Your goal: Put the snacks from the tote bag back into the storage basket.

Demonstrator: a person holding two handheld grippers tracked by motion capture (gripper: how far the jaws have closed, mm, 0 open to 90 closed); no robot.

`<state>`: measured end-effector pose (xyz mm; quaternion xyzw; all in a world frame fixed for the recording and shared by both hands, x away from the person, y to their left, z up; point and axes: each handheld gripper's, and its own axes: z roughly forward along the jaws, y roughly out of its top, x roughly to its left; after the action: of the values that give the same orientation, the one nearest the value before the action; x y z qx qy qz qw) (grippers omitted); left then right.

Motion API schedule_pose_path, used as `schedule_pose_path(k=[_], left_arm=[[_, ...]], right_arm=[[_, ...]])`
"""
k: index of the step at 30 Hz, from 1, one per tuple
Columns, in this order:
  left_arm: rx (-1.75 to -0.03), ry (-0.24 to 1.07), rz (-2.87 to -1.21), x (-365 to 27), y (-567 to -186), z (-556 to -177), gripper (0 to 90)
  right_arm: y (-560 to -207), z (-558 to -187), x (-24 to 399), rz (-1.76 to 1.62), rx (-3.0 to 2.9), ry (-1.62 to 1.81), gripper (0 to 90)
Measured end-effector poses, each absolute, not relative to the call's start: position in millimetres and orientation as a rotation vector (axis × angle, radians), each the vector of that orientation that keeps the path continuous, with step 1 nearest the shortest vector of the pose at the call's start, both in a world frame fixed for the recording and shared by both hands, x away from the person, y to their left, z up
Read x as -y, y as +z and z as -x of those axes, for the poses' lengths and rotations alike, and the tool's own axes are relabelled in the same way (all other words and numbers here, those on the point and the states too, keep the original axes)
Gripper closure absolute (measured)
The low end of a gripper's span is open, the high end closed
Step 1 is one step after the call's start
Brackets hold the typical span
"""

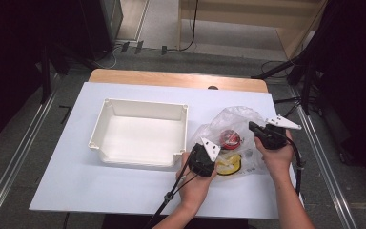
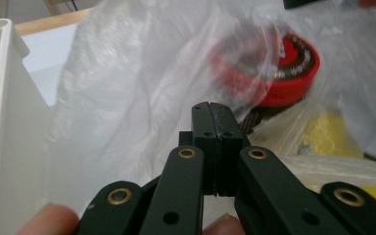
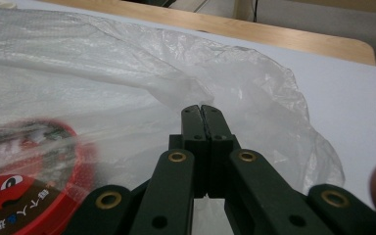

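A crumpled clear plastic bag point(image 1: 238, 119) lies on the white table, right of centre. Inside it are a red round tin point(image 1: 230, 139) and a yellow item point(image 1: 228, 164). My left gripper point(image 1: 206, 150) is at the bag's left edge, jaws pressed together on the film. In the left gripper view the shut left gripper point(image 2: 210, 105) has the bag point(image 2: 127, 88), the red tin point(image 2: 284, 73) and the yellow item point(image 2: 328, 134) ahead of it. My right gripper point(image 1: 251, 127) is at the bag's right side. In the right gripper view the right gripper point(image 3: 200, 107) is shut on a fold of the bag point(image 3: 176, 88), beside the tin point(image 3: 24, 166).
An empty white bin point(image 1: 143, 107) stands left of the bag, its wall point(image 2: 5, 98) close to my left gripper. The white table top point(image 1: 100, 191) has free room at the front left. A wooden edge point(image 1: 171, 78) runs along the far side.
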<state>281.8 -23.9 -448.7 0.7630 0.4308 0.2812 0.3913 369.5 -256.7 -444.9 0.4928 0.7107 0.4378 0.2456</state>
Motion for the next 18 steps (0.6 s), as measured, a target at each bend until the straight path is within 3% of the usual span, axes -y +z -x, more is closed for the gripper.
schedule_pose_path(k=[10,18], left_arm=[[-1.126,0.679,-2.101,28.9,-477.6,-280.5,90.0],[-1.140,0.680,-2.077,22.9,-476.9,-278.3,90.0]], right_arm=[[-465.2,-388.4,250.6,-1.407,-2.027,1.155,90.0],[-467.9,-392.2,243.1,-1.388,-2.048,1.150,90.0]])
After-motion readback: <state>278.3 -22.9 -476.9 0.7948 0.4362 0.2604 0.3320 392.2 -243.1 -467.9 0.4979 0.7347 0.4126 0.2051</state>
